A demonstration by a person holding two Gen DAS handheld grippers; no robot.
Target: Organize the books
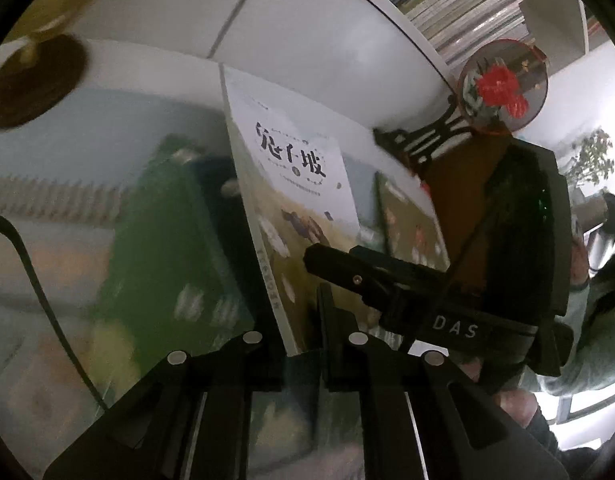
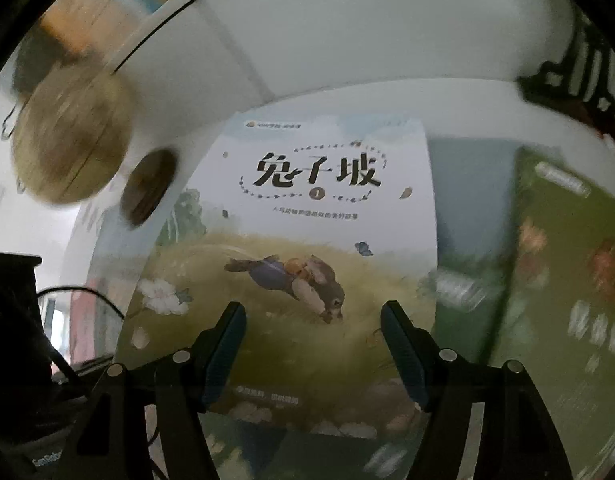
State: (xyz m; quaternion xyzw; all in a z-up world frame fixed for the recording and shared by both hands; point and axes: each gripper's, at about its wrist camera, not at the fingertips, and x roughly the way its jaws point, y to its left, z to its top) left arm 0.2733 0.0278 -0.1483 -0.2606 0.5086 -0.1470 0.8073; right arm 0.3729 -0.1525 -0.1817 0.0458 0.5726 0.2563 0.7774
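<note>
A picture book (image 1: 303,168) with a white title band and a running rabbit on its cover stands tilted on edge. My left gripper (image 1: 303,344) is shut on the book's lower edge. In the right wrist view the same book (image 2: 319,208) faces me cover-on. My right gripper (image 2: 313,344) is open just in front of the cover, with nothing pinched between its pads. In the left wrist view, one of the right gripper's fingers (image 1: 347,268) reaches across the cover's lower right. A green book (image 2: 567,280) lies to the right, and another blurred green book (image 1: 159,240) lies flat on the left.
A round red-flower ornament (image 1: 503,88) on a black stand sits at the back right. A brown wooden disc (image 1: 35,80) and a pale globe (image 2: 71,136) stand at the back left. Shelved book spines (image 1: 459,0) run along the top. A black cable (image 1: 27,272) hangs left; a person's sleeve (image 1: 599,320) shows right.
</note>
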